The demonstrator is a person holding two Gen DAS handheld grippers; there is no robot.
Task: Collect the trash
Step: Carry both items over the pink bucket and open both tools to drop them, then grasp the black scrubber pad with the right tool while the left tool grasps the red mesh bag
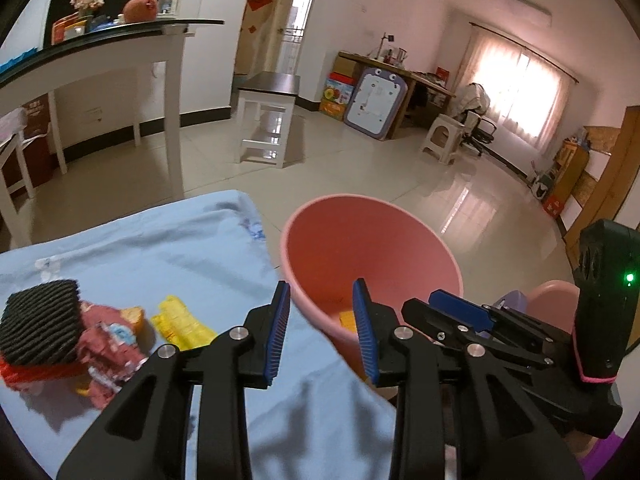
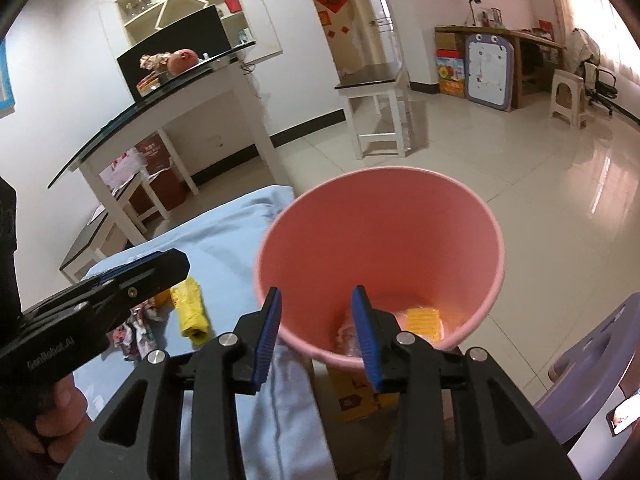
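A pink bucket [image 1: 400, 236] [image 2: 400, 216] stands off the right edge of a table with a light blue cloth [image 1: 160, 248] [image 2: 224, 240]. An orange-yellow wrapper [image 2: 422, 318] [image 1: 347, 320] lies in its bottom. On the cloth lie a yellow wrapper [image 1: 182, 322] [image 2: 191, 312], a crumpled red-pink wrapper [image 1: 106, 344] and a black ribbed pad [image 1: 42, 320]. My left gripper [image 1: 322, 330] is open and empty over the cloth's right edge. My right gripper [image 2: 316, 332] is open and empty at the bucket's near rim. The right gripper also shows in the left wrist view [image 1: 460, 312].
A glass-topped white table [image 1: 120, 40] and a small dark-topped side table [image 1: 268, 84] stand on the tiled floor behind. A purple stool [image 2: 600, 356] is at the right. A cardboard box [image 2: 360, 392] sits under the bucket.
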